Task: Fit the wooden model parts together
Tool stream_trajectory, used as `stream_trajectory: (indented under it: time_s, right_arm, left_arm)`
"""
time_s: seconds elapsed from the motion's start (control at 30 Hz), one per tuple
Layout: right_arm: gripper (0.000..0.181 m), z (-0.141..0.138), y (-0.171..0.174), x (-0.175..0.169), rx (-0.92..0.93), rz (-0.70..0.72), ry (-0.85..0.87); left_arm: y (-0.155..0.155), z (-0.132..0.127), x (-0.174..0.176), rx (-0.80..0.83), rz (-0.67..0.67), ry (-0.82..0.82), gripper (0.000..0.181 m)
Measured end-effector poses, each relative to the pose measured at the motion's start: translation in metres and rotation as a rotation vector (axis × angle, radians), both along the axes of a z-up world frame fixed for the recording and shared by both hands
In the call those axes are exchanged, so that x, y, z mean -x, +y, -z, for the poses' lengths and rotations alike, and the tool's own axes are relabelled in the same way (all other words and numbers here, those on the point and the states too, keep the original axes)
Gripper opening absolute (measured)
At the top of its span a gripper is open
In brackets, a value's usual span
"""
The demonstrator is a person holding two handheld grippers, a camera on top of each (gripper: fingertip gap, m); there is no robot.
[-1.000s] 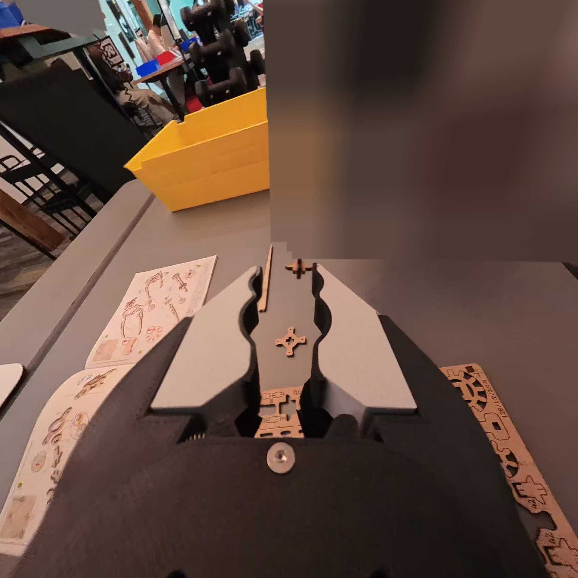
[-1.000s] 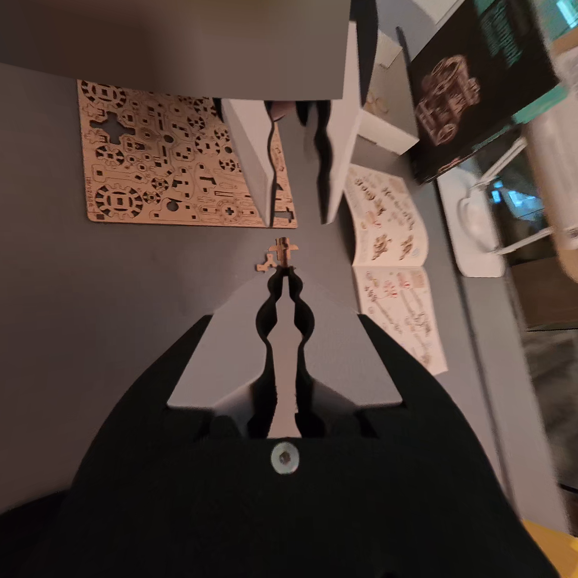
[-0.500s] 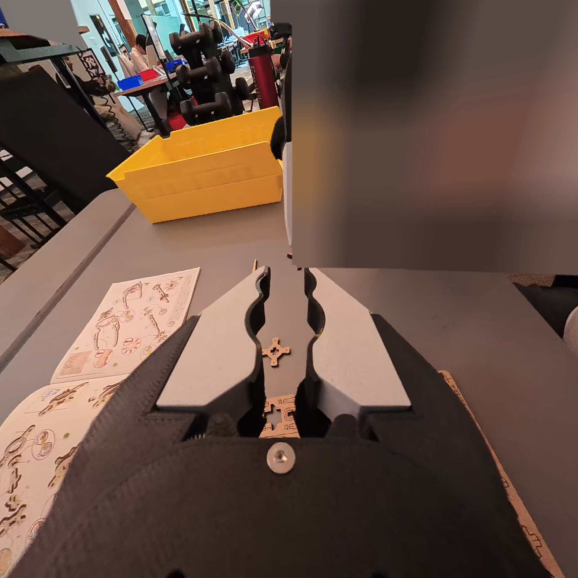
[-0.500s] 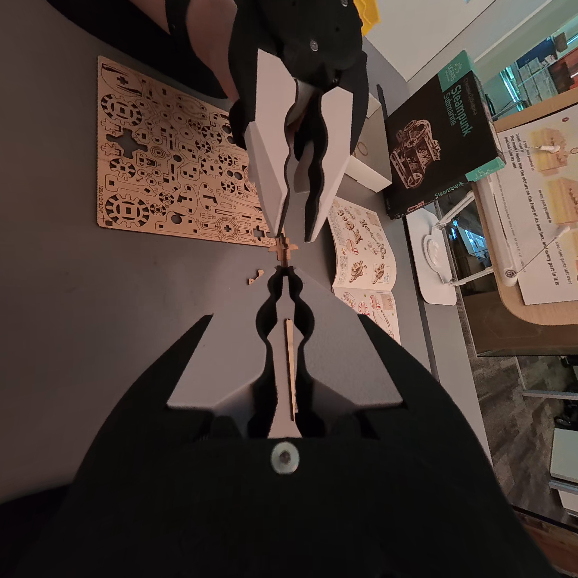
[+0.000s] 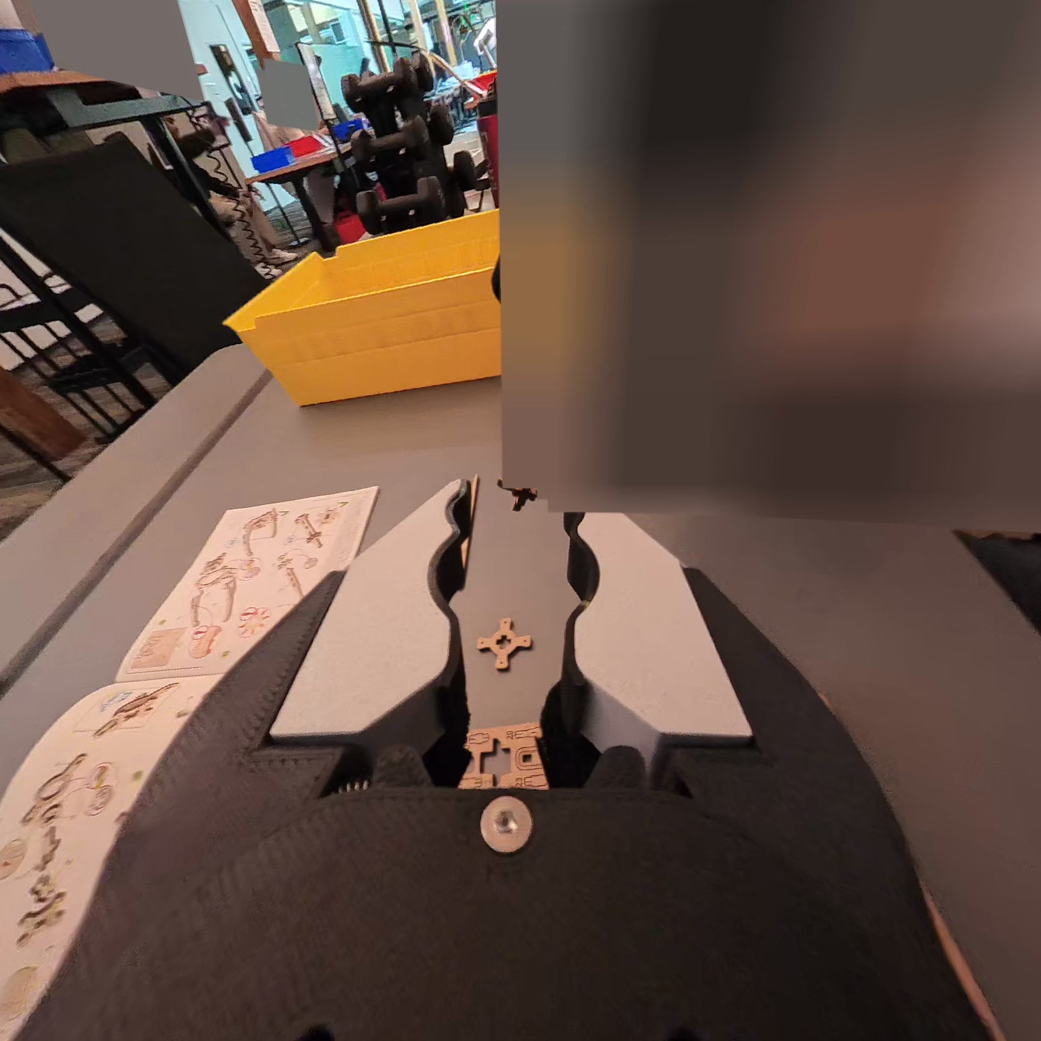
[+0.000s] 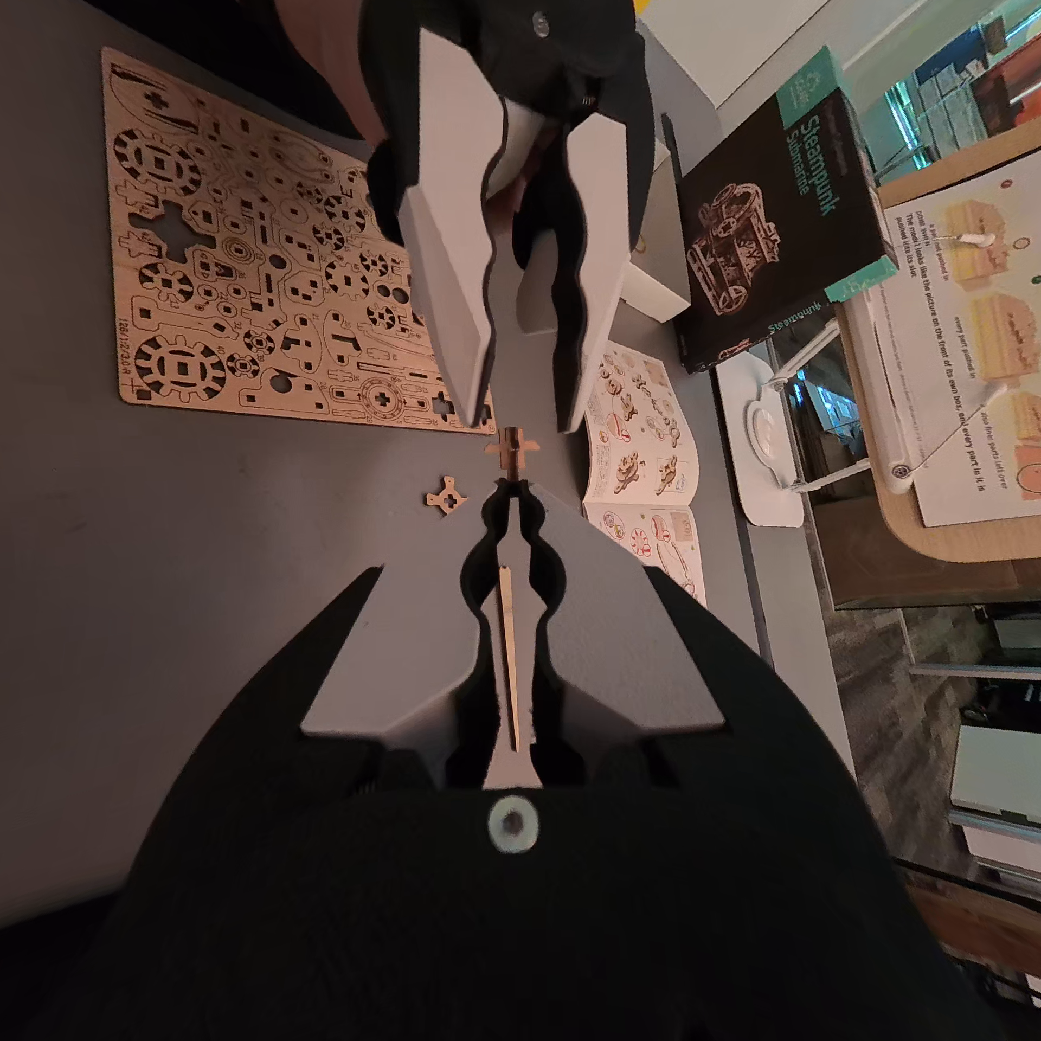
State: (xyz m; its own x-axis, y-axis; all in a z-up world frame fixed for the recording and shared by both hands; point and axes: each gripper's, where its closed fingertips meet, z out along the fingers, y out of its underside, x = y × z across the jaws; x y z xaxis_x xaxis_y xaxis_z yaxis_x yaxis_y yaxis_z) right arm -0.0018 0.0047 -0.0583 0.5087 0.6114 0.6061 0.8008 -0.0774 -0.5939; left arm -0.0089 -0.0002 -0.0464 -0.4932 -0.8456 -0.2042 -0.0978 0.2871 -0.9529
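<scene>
My right gripper (image 6: 511,489) is shut on a small wooden shaft with a cross piece (image 6: 511,450) on it, held just above the grey table. My left gripper (image 6: 523,422) faces it from the far side, open, its tips on either side of the shaft's end without touching. In the left wrist view the left gripper (image 5: 515,501) is open and empty, and the held part (image 5: 521,495) shows at its tips. A loose cross-shaped piece (image 5: 505,643) (image 6: 446,498) lies flat on the table. A thin wooden stick (image 6: 508,659) (image 5: 472,518) lies nearby.
The laser-cut wooden parts sheet (image 6: 253,270) lies beside the left gripper. An open instruction booklet (image 6: 642,450) (image 5: 253,580) lies on the other side. A black kit box (image 6: 777,214) stands beyond it. A yellow bin (image 5: 388,315) sits at the table's far edge. My two grippers' fingertips are within a few centimetres of each other. It is some 12 cm from my right tips to the thin wooden stick (image 6: 508,659).
My left gripper has opened wider around the end of the held shaft. My right gripper has stayed shut on the shaft and steadied after its earlier motion.
</scene>
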Motion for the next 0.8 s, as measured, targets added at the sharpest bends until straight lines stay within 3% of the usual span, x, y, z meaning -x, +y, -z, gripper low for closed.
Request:
stream_trajectory:
  time_s: [0.23,0.4,0.8]
  right_arm:
    - [0.001,0.002,0.002,0.004,0.026,0.008,-0.023]
    - [0.002,-0.001,0.003,0.006,0.028,0.017,-0.023]
    - [0.002,-0.011,0.003,0.009,-0.003,0.005,0.047]
  left_arm:
    - [-0.005,0.007,-0.001,-0.106,-0.018,-0.006,0.032]
    - [-0.003,0.007,-0.002,-0.142,-0.040,-0.032,0.017]
    - [-0.002,0.002,-0.001,-0.172,-0.047,-0.076,0.017]
